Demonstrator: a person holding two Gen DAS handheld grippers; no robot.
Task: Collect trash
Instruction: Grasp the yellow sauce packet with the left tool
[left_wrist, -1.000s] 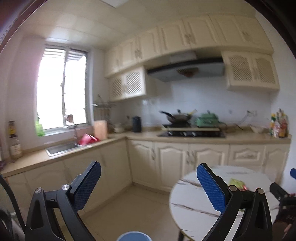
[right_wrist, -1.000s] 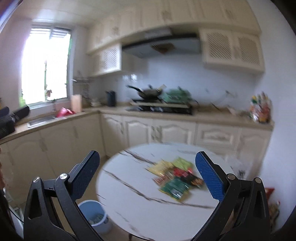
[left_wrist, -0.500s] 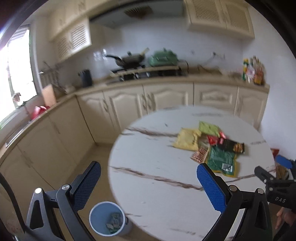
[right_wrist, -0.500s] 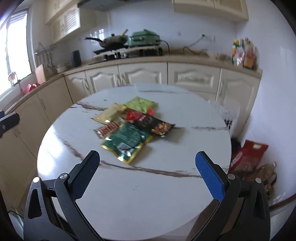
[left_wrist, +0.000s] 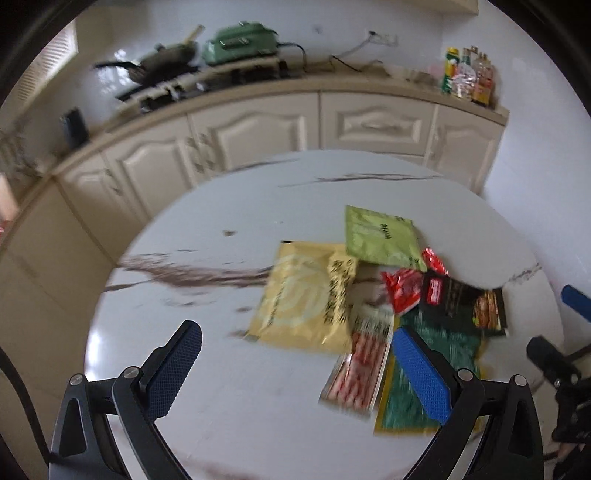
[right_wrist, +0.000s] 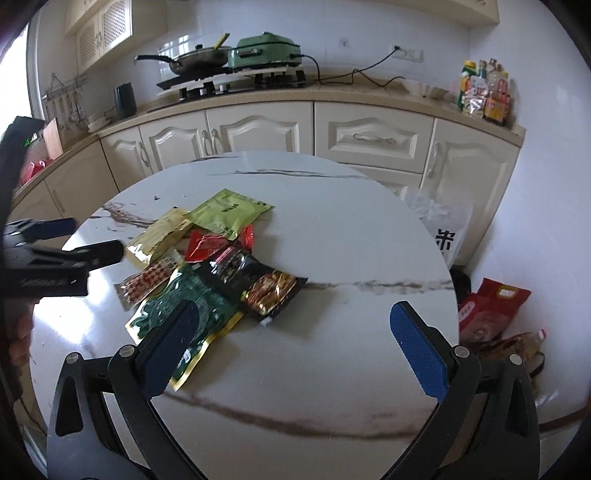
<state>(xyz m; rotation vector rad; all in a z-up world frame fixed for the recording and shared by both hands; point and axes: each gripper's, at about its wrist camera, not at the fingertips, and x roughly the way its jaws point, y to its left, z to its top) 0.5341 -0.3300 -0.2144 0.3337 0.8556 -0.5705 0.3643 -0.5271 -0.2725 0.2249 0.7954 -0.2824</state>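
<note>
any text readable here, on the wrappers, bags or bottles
"米", partly cut off: large dark character on the white plastic bag beside the round marble table.
Light green wrapper: dark print, too small to read.
Yellow wrapper: print blurred.
Black wrapper, counter bottles: labels illegible.

Count on the round marble table (right_wrist: 332, 229): six empty snack wrappers in one overlapping cluster, namely one yellow (left_wrist: 306, 295), one light green (right_wrist: 229, 212), one red (right_wrist: 207, 245), one black (right_wrist: 258, 280), one dark green (right_wrist: 184, 310), one red-and-white striped (left_wrist: 360, 365). Grippers in view: two, left (left_wrist: 295, 369) and right (right_wrist: 291, 347)
</note>
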